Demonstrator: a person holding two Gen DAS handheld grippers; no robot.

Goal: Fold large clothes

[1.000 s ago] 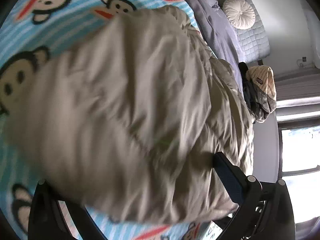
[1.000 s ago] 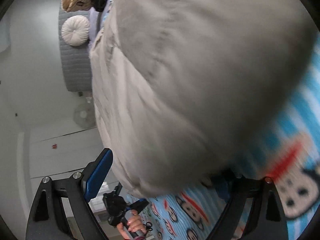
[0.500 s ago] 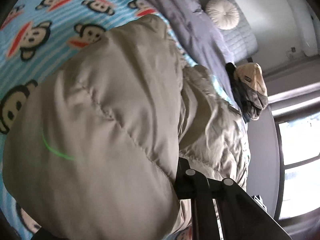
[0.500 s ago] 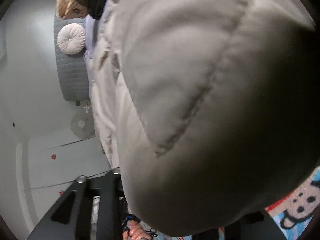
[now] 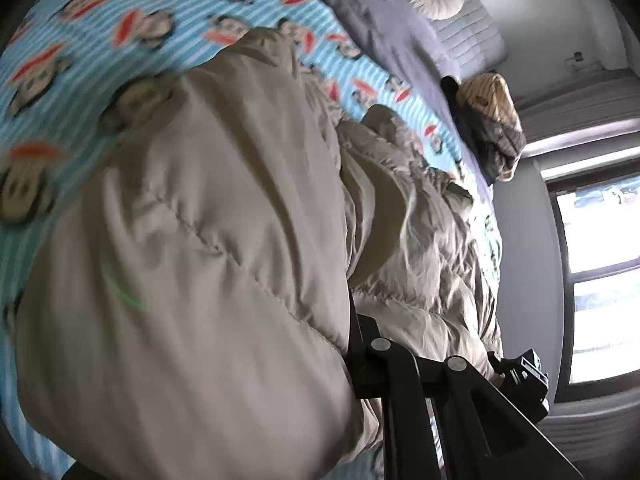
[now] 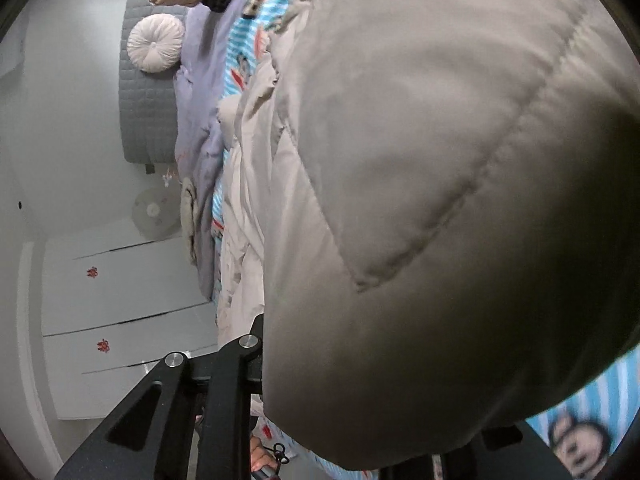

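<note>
Here both claws, left claw [image 5: 352, 360] and right claw [image 6: 264, 364], pinch the puffy beige quilted jacket [image 5: 208, 240]; its slick, bulky padding might slip free, spoiling the fold.

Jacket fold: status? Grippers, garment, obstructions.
Left gripper and right gripper: fingertips buried in fabric, grip unconfirmed. Beige puffer jacket bunched over monkey-print blanket. Clothes pile at bed edge, clear of the jacket.
</note>
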